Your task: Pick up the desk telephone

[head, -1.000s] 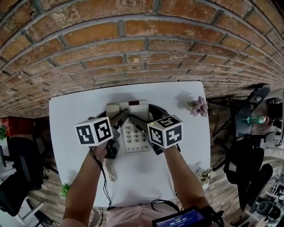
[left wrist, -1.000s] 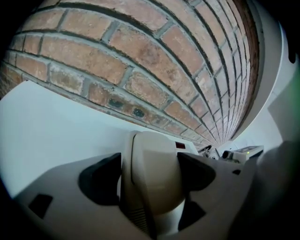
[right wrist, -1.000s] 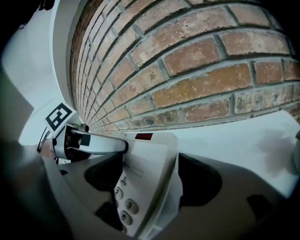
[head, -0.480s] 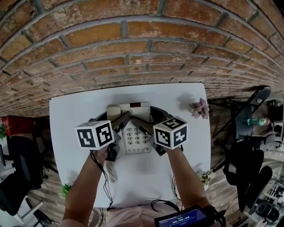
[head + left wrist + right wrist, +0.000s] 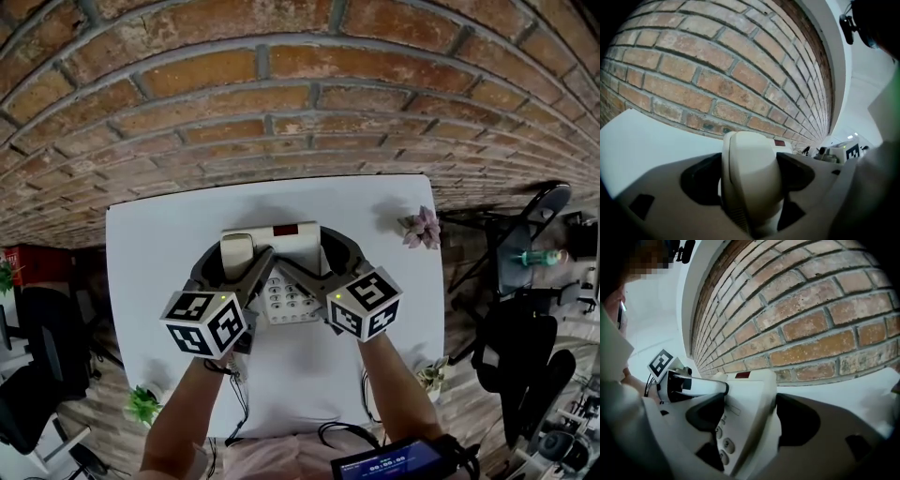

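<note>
Over on the left, the left gripper (image 5: 234, 259) has its jaws pinched on the handset (image 5: 238, 249) end of the desk telephone (image 5: 292, 234), mid-width near the tabletop's (image 5: 150, 244) far edge. The right gripper (image 5: 323, 256) has its jaws clamped on the phone's right side, with the keypad (image 5: 286, 296) between the 2.

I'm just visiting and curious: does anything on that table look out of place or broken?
Nothing looks broken or spilled. The phone is simply clamped from both sides: left hand-held gripper on the handset, right hand-held gripper on the keypad side.
</note>
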### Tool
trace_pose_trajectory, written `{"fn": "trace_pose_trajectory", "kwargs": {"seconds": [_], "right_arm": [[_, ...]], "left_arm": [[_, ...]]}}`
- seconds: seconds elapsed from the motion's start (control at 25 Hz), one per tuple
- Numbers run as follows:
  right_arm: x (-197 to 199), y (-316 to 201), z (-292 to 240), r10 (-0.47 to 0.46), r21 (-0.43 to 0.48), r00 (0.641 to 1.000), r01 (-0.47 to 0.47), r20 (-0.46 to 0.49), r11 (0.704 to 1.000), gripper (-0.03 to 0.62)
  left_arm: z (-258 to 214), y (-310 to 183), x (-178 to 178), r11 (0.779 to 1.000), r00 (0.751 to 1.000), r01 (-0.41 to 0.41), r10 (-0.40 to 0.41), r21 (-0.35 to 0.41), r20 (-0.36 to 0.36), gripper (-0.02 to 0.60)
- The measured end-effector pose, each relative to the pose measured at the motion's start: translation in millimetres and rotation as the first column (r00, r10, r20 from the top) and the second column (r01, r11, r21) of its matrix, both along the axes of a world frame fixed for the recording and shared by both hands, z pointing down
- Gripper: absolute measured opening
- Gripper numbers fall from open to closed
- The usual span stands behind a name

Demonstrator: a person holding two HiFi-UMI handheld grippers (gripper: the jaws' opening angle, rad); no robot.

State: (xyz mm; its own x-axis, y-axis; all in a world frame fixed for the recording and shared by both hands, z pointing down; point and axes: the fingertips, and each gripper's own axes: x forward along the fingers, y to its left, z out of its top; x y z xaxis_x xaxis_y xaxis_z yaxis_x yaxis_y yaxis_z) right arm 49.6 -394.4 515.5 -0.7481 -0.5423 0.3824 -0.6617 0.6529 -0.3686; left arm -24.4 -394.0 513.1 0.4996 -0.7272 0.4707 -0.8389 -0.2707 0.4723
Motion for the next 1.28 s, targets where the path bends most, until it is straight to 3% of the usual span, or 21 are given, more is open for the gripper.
{"fn": "trace_pose_trajectory", "kwargs": {"seconds": [0.2,0.44,0.76,0.84,0.92,1.08,1.28], "right_arm": [[-1,3,-2,-0.012,-0.021,1.000,0.012,-0.014,1.000,0.365],[5,7,4,0.021,-0.155,0.998,-0.012,0.058,0.988,0.416],[-3,17,5,-0.079,-0.264,0.970,0.140,0.229,0.954,0.436],[-6,22,1,-0.120,-0.261,0.957,0.191,0.264,0.946,0.428],[-9,28,-6,-0.168,-0.228,0.941,0.239,0.293,0.944,0.349],[-7,33,-12,-0.199,-0.154,0.928,0.256,0.314,0.954,0.342],[-6,38,-16,-0.231,-0.091,0.918,0.273,0.323,0.958,0.337]], "left_arm": [[-8,6,-2,0.997,0.999,0.011,-0.015,0.077,0.050,0.337],[-17,13,1,0.991,0.998,0.013,-0.021,0.134,0.052,0.334],[-33,26,4,0.970,0.998,0.012,-0.027,0.244,0.058,0.336],[-38,31,5,0.960,0.998,0.007,-0.025,0.280,0.061,0.336],[-41,34,6,0.952,0.998,0.000,-0.021,0.306,0.065,0.336],[-44,38,9,0.944,0.996,-0.032,0.002,0.329,0.091,0.348],[-34,49,12,0.956,0.990,-0.141,0.134,0.255,0.046,0.449]]}}
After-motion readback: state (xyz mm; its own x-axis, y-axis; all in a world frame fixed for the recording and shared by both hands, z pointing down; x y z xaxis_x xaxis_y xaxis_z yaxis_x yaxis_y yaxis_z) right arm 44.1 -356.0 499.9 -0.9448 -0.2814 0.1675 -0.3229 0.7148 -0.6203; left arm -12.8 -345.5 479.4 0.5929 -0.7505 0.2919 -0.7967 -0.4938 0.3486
